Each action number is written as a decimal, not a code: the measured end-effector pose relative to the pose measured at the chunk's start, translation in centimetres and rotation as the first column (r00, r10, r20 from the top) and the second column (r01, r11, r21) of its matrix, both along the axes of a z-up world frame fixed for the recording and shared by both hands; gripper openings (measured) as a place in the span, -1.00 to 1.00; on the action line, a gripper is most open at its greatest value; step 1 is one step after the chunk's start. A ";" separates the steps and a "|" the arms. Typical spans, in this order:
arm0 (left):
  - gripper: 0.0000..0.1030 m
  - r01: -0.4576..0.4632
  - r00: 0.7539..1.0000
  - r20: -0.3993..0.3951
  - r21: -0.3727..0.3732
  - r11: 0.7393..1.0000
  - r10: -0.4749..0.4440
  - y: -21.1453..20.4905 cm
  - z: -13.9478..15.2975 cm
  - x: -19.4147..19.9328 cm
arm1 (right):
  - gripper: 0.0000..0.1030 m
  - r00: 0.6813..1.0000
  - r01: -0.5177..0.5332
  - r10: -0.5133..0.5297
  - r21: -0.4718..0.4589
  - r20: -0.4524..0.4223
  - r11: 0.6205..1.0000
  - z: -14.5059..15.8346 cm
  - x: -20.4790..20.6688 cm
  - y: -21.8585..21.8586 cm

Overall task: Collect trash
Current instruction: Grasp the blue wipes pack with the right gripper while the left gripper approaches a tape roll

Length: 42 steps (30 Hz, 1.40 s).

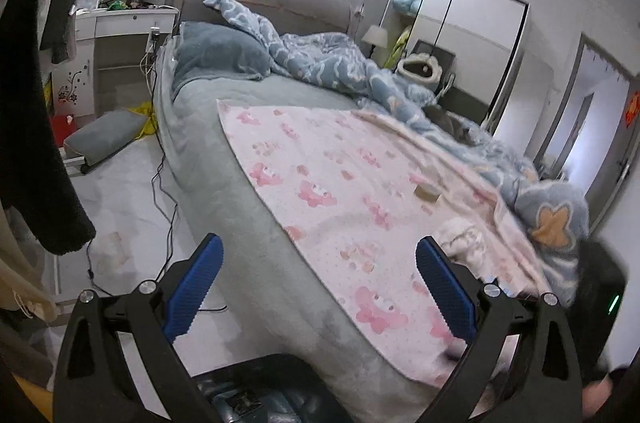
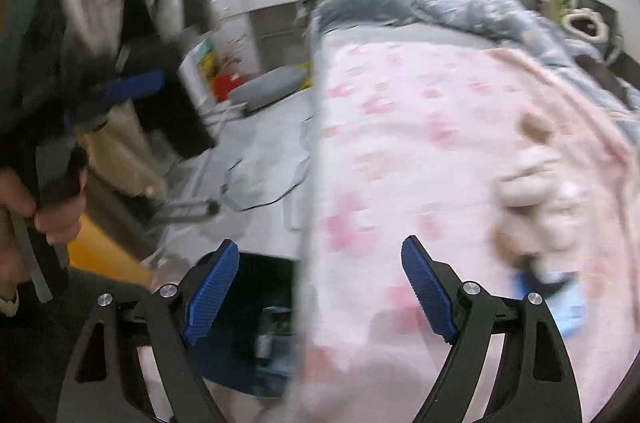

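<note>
Trash: crumpled white tissue (image 1: 460, 237) and small tan scrap (image 1: 427, 192) lie on pink blanket (image 1: 320, 191), tissue just beyond my left gripper (image 1: 320, 287), scrap farther up blanket. Both grippers spread wide, holding nothing; right gripper (image 2: 320, 287) view blurred. Risk: fingers snag loose blanket with tissue. Dark bin (image 1: 256, 387) below blanket's near edge; floor open beside it, cables (image 1: 160, 183) trailing.
</note>
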State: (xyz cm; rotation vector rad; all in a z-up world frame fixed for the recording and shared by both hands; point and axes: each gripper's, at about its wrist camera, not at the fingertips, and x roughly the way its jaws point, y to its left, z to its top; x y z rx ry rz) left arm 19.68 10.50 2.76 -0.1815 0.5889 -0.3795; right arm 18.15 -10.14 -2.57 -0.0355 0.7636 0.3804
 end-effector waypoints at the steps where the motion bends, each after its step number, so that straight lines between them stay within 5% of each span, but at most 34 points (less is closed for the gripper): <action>1: 0.91 -0.002 1.000 -0.001 -0.005 1.000 0.002 -0.1 0.0 0.0 | 0.64 1.000 0.012 -0.012 -0.006 0.008 1.000 0.2 0.0 -0.8; 8: 0.91 0.008 1.000 0.021 -0.009 1.000 -0.007 -1.3 0.6 -0.6 | 0.64 0.992 0.122 -0.120 -0.027 0.045 0.992 1.2 1.1 -8.9; 14: 0.91 0.015 0.999 0.030 0.006 1.000 -0.015 -3.1 -0.2 -0.2 | 0.55 0.989 0.148 -0.148 -0.033 0.016 0.988 -0.9 2.3 -12.4; 23: 0.91 0.079 0.997 -0.002 0.067 0.995 -0.079 -6.9 -2.2 0.8 | 0.25 0.987 0.154 -0.152 0.018 -0.051 0.988 -4.1 3.3 -14.9; 33: 0.91 0.123 0.992 -0.037 0.043 0.991 -0.122 -10.2 -3.1 1.4 | 0.14 0.992 0.121 -0.120 0.041 -0.029 0.992 -4.0 3.0 -14.6; 42: 0.91 0.219 0.975 -0.041 0.051 0.974 -0.217 -14.7 -3.7 1.0 | -0.18 0.993 0.112 -0.111 0.047 -0.027 0.993 -4.4 3.1 -14.5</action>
